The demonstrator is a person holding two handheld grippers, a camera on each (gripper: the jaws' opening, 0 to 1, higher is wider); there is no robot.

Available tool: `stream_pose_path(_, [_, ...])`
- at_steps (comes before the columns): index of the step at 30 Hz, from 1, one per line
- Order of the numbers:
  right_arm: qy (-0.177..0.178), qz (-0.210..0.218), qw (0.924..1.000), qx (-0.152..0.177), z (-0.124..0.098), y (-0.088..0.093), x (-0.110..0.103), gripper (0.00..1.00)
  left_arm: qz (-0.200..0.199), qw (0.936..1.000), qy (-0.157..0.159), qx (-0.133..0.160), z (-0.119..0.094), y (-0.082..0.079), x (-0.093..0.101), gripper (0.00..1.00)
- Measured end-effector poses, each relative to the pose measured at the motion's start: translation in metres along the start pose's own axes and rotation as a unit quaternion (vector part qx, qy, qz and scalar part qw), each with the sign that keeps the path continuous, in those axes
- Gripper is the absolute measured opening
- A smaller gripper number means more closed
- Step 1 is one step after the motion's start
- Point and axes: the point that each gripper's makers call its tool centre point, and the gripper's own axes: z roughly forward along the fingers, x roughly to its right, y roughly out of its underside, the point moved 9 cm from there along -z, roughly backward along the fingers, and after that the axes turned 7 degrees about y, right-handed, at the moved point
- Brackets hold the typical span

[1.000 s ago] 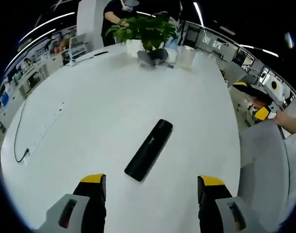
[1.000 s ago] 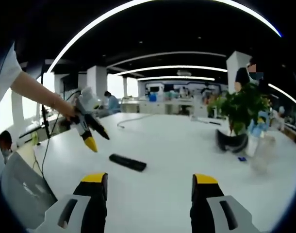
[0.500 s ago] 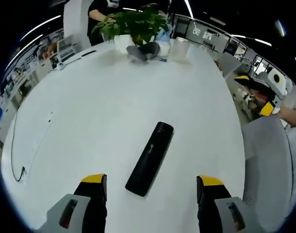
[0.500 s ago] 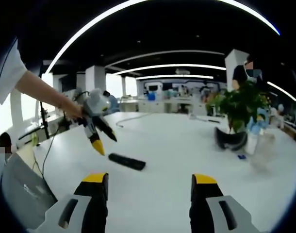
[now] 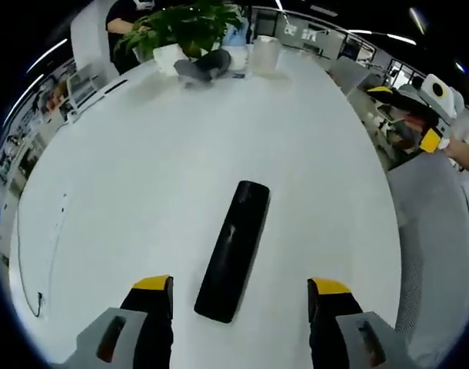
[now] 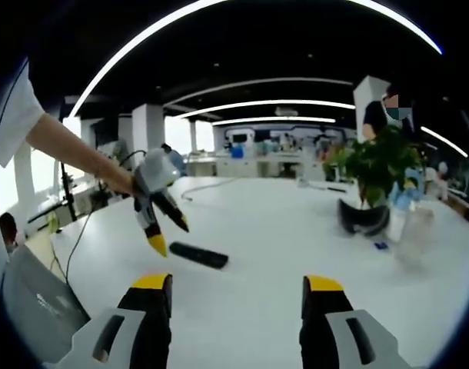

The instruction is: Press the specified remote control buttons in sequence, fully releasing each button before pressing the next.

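Observation:
A black remote control point(image 5: 233, 250) lies flat on the white table point(image 5: 142, 169), its near end reaching in between my left gripper's jaws. My left gripper point(image 5: 241, 286) is open and hangs just above it. In the right gripper view the same remote point(image 6: 198, 255) lies at left of centre, and the left gripper point(image 6: 171, 236), held by a hand, points down at its left end with its jaws apart. My right gripper point(image 6: 236, 281) is open and holds nothing, well back from the remote. It also shows at the right edge of the left gripper view point(image 5: 405, 115).
At the table's far end stand a potted plant point(image 5: 188, 23), a dark rounded object point(image 5: 202, 68) and a clear cup point(image 5: 264, 55). A thin cable point(image 5: 19, 254) runs along the left side. A grey chair point(image 5: 434, 231) sits at the table's right edge.
The left gripper has come down and closer to the remote, whose near end now lies between its jaws. The right gripper has hardly moved.

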Motion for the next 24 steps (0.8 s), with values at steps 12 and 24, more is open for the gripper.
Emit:
stream_pose_path(12, [-0.002,-0.001,1.0000,-0.009,0.001,0.001,0.000,0.65,0.025,0.9995,0.001,-0.020,0.011,-0.003,-0.007,0.62])
stream_pose_path(24, [-0.007,0.000,0.9999,-0.012,0.002,0.002,0.000,0.64,0.056,0.9980,0.006,-0.030,0.020,-0.005,-0.008,0.57])
